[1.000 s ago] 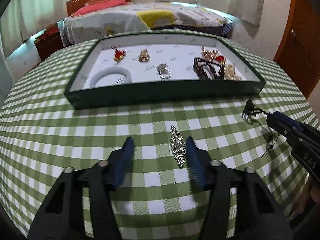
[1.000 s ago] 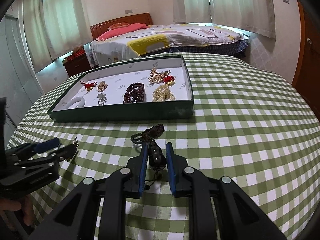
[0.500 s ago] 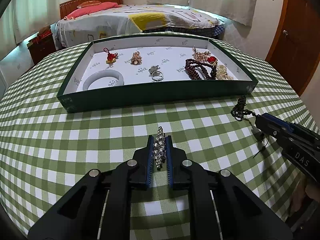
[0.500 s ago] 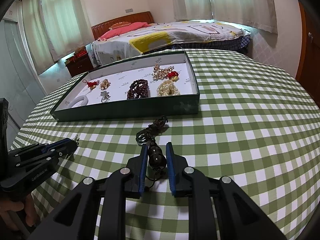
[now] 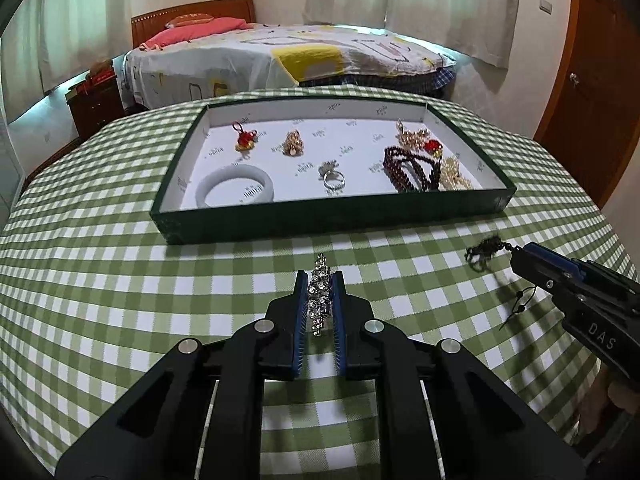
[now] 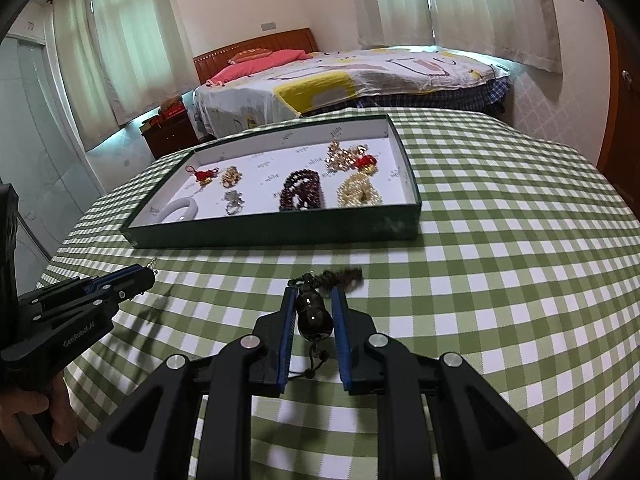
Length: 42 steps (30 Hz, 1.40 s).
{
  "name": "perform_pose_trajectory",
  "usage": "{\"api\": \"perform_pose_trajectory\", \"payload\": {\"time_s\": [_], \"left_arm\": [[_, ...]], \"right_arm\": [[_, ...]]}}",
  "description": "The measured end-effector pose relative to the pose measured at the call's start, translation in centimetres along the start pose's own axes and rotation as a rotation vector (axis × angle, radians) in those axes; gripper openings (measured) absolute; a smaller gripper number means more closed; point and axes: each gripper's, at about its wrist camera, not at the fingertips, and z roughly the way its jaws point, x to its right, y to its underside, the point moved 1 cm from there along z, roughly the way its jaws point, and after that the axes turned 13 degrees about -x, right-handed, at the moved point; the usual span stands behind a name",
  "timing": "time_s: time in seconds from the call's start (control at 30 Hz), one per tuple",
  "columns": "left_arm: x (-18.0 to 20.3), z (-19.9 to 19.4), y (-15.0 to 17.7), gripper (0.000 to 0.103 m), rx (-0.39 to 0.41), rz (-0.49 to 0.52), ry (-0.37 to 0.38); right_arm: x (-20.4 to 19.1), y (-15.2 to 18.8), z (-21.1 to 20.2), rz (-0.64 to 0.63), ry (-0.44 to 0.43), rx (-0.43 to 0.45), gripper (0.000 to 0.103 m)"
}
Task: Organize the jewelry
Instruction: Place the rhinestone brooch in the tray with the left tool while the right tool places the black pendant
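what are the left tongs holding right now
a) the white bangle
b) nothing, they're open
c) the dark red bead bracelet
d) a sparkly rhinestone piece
d: in the left wrist view the left tongs are shut on the rhinestone piece, while the white bangle and the dark red bead bracelet lie in the green tray.
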Motion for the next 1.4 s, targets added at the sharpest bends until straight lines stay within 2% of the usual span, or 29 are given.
{"api": "perform_pose_trajectory", "payload": {"time_s": [0.5,0.83,1.1,1.4], "left_arm": [[-1.2,-3.9,0.1,0.012,0.085,-0.019,-0.021],[-1.4,-6.5,-0.9,0.012,0.143,-0.029,-0.007],[-1.1,-7.3,-3.9,0.012,0.182,-0.028,0.022],[-0.5,-5.9,-9.8,0.012,0.230,-0.019,0.022]], "right_arm": [[-2.8,-0.4,-3.2,-0.058,0.012,0.068,0.019],[-3.9,-1.7,-5.7,-0.068,-0.009,0.132,0.019],[-4.4,-5.3,-6.7,-0.081,-0.020,0.203,0.019],[-4.9,-11.1,-5.4,-0.096,-0.027,0.270,0.019]]}}
